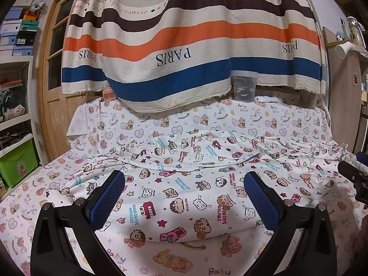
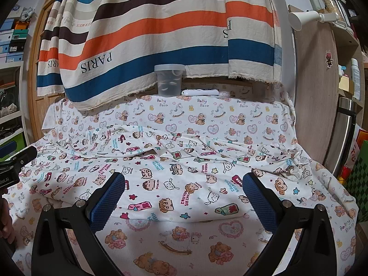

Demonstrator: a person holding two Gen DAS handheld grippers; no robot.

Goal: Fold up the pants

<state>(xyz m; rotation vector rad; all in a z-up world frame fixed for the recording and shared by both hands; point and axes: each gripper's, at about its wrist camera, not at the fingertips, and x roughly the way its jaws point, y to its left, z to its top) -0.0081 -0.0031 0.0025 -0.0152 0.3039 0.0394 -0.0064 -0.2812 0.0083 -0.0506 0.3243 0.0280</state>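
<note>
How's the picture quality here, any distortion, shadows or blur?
Left wrist view: strong fisheye bending, dark vignette corners, sharp focus, soft shadow on the pants between the fingers. Right wrist view: same curvature, striped curtain bowed, shadow below the pants' near edge.

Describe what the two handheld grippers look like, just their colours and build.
Both match: the left gripper and right gripper each have two black angled plastic arms with round silver bolts, ending in fingers faced with blue pads of dimpled mesh texture. The left gripper's body, seen from the right wrist view, carries small white lettering.
</note>
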